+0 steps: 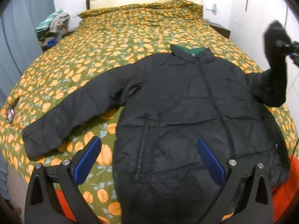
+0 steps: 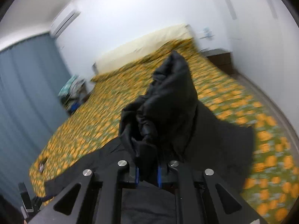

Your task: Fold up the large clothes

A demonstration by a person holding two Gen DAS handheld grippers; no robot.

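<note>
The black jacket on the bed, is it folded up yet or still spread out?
Mostly spread out. The black jacket lies flat, one sleeve stretched sideways; the right gripper lifts the other sleeve.

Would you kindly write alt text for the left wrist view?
A black puffer jacket lies front-up on a floral bedspread, one sleeve lifted at right by the right gripper. The open left gripper hovers over its hem.

Home bedroom, double bed [image 1: 115, 43] with floral quilt, pillows [image 1: 130, 1], curtain [image 1: 24, 28], bedside table [image 2: 220, 58], wall air conditioner [image 2: 64, 20]
</note>
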